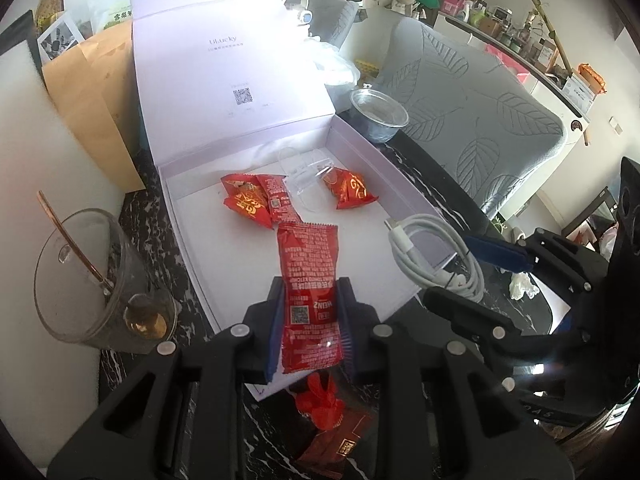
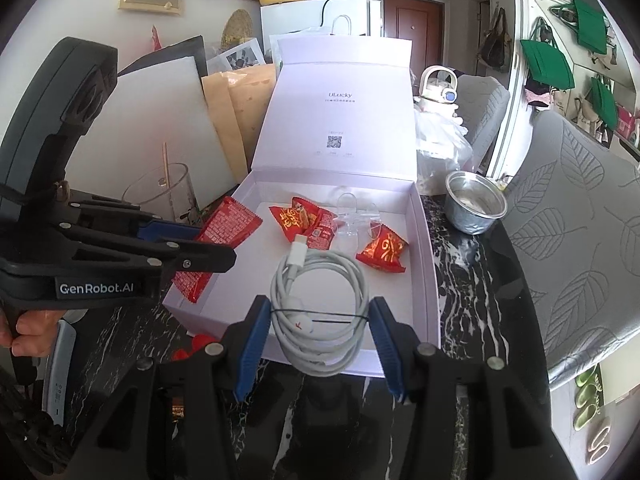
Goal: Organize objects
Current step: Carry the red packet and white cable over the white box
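Right now I am holding both grippers over the near edge of the open white box (image 1: 372, 148), which is sitting on the dark marbled table (image 2: 476, 280). My left gripper (image 1: 308, 320) is pinching a long red sachet (image 1: 310, 280) between its nearly closed blue pads, and the sachet is sticking out over the box floor. My right gripper (image 2: 320, 340) is clamping a coiled white cable (image 2: 320, 300), its jaws standing at a middling width against the coil's sides, with the plug end pointing into the box. Inside the box, two red snack packets (image 2: 304, 220) are lying beside a clear plastic piece (image 2: 352, 216), and another red packet (image 2: 382, 250) is lying just right of that. A glass with a spoon (image 1: 100, 280) is standing left of the box, and a foil-wrapped bowl (image 2: 476, 204) to its right.
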`<state>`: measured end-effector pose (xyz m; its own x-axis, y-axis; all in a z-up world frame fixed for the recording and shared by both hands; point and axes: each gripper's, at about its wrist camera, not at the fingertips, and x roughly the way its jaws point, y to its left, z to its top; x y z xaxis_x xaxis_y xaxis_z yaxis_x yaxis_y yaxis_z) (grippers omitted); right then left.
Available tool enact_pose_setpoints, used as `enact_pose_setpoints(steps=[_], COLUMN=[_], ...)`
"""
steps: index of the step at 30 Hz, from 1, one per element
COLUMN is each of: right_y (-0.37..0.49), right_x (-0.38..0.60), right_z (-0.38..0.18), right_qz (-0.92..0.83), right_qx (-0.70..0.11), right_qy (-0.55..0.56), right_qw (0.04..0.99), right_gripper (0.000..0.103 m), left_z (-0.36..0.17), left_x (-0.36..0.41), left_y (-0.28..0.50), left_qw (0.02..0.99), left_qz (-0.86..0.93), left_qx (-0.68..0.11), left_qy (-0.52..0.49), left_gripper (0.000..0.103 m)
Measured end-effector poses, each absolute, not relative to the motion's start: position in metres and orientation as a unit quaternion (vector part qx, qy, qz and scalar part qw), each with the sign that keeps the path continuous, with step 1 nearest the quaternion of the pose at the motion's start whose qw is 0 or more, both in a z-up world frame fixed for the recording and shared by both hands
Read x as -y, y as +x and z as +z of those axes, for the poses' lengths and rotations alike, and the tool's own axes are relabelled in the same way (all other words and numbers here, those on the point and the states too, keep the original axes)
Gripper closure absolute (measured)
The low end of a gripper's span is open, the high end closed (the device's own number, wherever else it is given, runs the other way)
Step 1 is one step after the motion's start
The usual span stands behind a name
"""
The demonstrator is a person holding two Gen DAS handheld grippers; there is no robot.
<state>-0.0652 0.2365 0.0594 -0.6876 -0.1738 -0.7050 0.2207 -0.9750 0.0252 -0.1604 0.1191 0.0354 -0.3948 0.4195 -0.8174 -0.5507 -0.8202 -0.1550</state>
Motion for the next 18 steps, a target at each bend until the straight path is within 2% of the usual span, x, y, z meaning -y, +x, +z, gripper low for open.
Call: enact_pose_setpoints(steps=[18], right_y=[-0.134], right_x=[-0.249], right_z=[0.064], right_qz=[-0.920], right_qx=[-0.040], right_qy=[0.371], right_qw=[0.117], right_gripper=[0.052], left_z=[0.035], left_x=[-0.146], left_y=[-0.221], left_qw=[0.288], left_qz=[0.835], left_qx=[-0.080], left_qy=[-0.463], left_gripper=[0.080])
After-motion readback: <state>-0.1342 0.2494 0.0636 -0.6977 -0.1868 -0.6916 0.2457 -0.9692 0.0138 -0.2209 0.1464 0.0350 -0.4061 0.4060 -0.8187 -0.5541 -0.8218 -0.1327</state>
